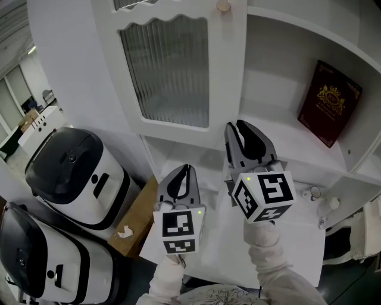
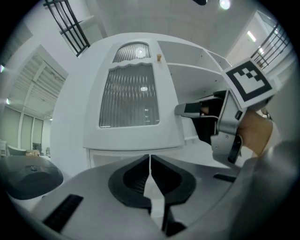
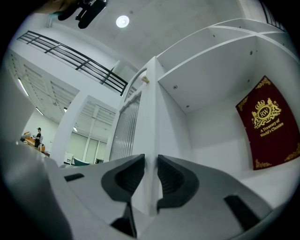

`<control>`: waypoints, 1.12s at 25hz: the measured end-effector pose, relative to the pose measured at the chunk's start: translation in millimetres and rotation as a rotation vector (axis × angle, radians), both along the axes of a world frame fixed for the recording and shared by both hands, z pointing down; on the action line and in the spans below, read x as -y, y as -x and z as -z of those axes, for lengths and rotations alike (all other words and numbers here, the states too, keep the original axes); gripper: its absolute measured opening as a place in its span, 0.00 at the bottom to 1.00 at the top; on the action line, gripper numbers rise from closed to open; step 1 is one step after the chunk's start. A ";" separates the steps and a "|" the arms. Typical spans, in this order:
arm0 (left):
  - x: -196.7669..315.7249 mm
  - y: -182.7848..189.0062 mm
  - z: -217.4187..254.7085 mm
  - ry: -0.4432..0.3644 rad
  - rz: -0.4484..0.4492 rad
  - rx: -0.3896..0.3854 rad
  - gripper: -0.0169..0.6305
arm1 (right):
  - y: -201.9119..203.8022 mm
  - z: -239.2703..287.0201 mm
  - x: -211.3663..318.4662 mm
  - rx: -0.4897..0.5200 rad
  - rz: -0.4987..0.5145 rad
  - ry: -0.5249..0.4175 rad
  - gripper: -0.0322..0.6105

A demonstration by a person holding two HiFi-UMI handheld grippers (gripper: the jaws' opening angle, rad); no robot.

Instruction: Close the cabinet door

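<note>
The white cabinet door point(image 1: 169, 71) with a ribbed glass pane stands open, swung out to the left of the open shelves. A small round knob point(image 1: 224, 5) sits near its free edge. My right gripper point(image 1: 238, 127) reaches the door's lower free edge; in the right gripper view the door's edge point(image 3: 152, 122) fills the gap between the jaws of my right gripper point(image 3: 150, 159), which is shut on it. My left gripper point(image 1: 187, 170) hangs lower and to the left, in front of the door point(image 2: 129, 96). The left gripper point(image 2: 150, 157) is shut with nothing in it.
A dark red book point(image 1: 329, 102) leans on the back wall of the open shelf point(image 1: 280, 134). Small objects point(image 1: 314, 192) lie on the lower ledge at right. Two white-and-black appliances point(image 1: 71, 173) point(image 1: 41, 256) and a brown cardboard piece point(image 1: 134, 217) stand lower left.
</note>
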State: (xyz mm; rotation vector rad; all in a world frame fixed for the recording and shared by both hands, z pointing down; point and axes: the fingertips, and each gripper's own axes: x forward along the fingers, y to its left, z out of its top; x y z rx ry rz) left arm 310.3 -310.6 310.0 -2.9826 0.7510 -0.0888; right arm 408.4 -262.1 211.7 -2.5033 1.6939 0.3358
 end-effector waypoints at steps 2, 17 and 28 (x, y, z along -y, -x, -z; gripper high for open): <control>0.4 0.5 1.0 -0.001 0.003 -0.002 0.05 | -0.3 -0.1 0.1 0.002 -0.002 -0.001 0.18; -5.9 23.6 18.0 -0.009 0.018 -0.038 0.05 | 11.8 2.3 -19.3 -0.002 -0.051 -0.008 0.18; -14.5 41.4 24.9 0.000 0.010 -0.059 0.05 | 23.8 -17.6 -44.1 0.044 -0.100 0.026 0.18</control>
